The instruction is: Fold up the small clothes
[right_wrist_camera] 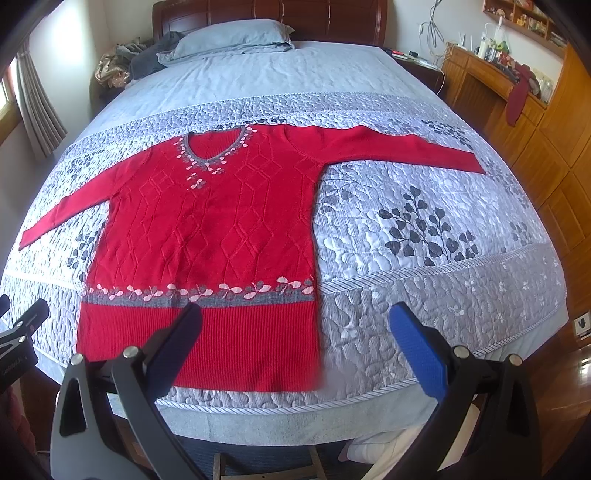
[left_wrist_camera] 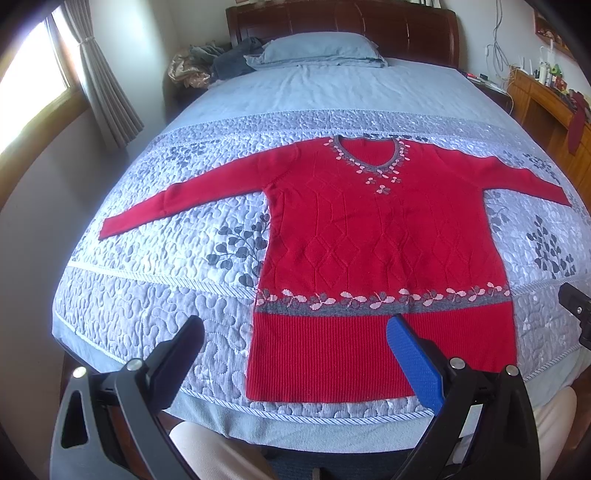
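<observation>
Red knitted sweater with a grey flowered band lies flat, sleeves spread, on the quilted blue-grey bed; we hold left gripper and right gripper spread wide above its hem, empty

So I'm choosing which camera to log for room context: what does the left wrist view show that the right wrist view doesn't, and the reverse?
Only the left wrist view shows the bright window beside the curtain.

Only the right wrist view shows the tall wooden cabinets and the wall shelf.

Both show the red sweater lying flat, sleeves spread, on the quilted bed, with the pillow at the headboard. Each view's own tool is open and empty: left tool, right tool.
</observation>
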The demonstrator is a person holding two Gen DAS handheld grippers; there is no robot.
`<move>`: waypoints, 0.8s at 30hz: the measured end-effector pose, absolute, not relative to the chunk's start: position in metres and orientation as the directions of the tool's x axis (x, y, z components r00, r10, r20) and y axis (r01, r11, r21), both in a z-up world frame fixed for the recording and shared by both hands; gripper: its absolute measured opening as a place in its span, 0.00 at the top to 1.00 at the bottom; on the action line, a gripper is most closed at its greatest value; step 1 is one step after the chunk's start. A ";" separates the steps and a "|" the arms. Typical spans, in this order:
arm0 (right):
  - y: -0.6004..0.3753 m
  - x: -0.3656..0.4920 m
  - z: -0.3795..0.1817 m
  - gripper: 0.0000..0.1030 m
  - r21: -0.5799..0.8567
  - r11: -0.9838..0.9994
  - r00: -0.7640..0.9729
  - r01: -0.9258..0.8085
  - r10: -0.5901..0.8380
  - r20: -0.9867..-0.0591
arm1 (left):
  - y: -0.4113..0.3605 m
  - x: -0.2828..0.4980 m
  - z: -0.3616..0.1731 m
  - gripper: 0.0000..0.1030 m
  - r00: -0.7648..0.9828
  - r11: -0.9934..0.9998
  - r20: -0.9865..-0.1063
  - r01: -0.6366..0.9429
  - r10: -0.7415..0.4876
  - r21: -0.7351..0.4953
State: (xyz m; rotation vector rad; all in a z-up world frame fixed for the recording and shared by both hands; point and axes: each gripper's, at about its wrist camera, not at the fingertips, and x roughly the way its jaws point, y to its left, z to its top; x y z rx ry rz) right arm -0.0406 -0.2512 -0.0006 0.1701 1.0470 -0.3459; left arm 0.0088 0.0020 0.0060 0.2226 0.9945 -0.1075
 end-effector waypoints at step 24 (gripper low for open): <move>-0.251 -0.040 -0.003 0.02 -0.024 0.935 0.448 0.355 -0.193 -0.873 | 0.005 0.009 -0.003 0.04 0.539 0.972 -0.842 0.188 0.018 0.141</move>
